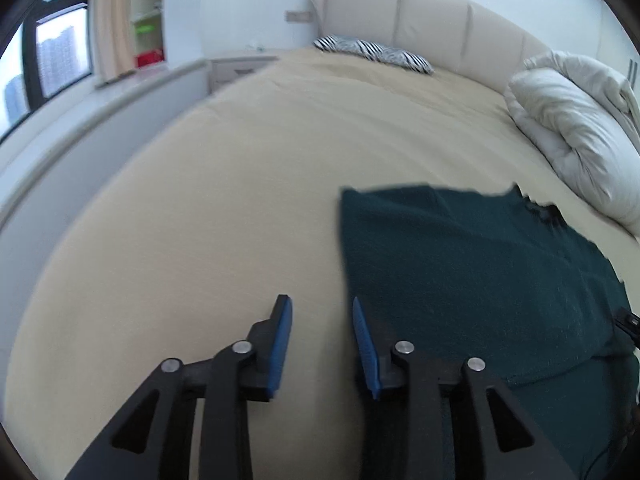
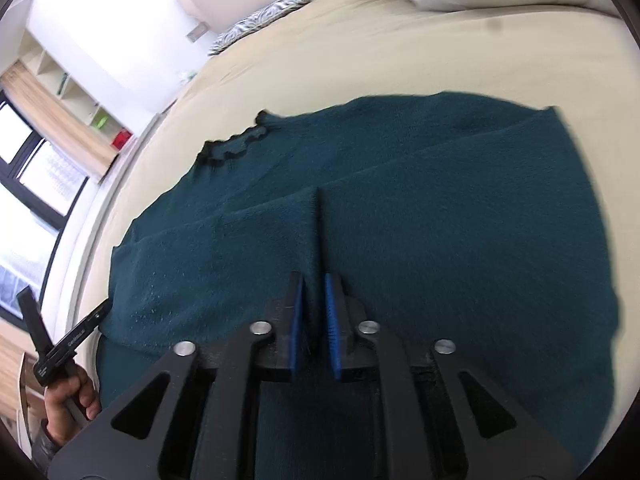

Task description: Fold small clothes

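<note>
A dark green knit sweater (image 1: 472, 272) lies spread on the beige bed. My left gripper (image 1: 320, 312) is open and empty, just above the bed beside the sweater's left edge. In the right wrist view the sweater (image 2: 440, 208) fills the middle, with a frilled neckline (image 2: 236, 148) at upper left. My right gripper (image 2: 314, 292) is shut on a raised fold of the sweater, which runs up between the blue pads (image 2: 331, 320). The left gripper's handle (image 2: 68, 340) and the hand holding it show at lower left.
The beige bed sheet (image 1: 240, 184) spreads to the left of the sweater. A rolled white duvet (image 1: 576, 128) lies at the right, a striped pillow (image 1: 372, 50) by the padded headboard (image 1: 424, 16). A window and shelves stand at far left.
</note>
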Available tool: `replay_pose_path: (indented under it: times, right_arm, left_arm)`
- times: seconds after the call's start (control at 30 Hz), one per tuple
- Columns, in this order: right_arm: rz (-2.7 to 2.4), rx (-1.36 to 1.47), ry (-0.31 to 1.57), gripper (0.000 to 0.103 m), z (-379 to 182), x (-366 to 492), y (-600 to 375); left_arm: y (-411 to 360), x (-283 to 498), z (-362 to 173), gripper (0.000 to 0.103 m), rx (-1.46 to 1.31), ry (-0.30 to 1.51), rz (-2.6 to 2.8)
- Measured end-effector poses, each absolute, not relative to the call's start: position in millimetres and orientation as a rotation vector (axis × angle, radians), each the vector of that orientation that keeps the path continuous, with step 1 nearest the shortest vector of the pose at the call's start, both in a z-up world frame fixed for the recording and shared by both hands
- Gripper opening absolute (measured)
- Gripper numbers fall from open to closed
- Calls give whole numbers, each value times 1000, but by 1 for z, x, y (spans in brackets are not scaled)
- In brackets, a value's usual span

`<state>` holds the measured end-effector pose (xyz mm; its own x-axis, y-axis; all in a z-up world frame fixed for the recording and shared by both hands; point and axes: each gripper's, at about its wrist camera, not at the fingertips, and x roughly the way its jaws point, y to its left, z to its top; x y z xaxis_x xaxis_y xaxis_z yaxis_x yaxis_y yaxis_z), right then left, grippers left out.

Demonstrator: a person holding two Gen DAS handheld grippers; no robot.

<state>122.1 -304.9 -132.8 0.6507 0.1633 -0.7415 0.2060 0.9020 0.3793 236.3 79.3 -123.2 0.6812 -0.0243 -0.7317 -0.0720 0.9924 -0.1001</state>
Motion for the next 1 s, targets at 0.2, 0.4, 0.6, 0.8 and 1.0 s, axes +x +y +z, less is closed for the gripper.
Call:
replay_pose_path:
  times: [0.2,0.4,0.6,0.8,1.0]
  right_arm:
    - [54,413,763,20,-98,107,-289]
    - [78,399,898,19,-146,131,-274]
    - [15,434,822,23,-129,89,-298]
    - [-9,511,714,49,-91,-8,-325]
    - [-11,558,705,55,-87,-111,-328]
  left_arm:
    - [44,242,-95,35,8,729,-8]
    - [27,261,-146,37,90,883,-7]
    - [58,232,-122,44,14,877,-26]
    - [80,137,-106,60,-60,862,-89]
    - [105,44,-124,68,-235,960,-181]
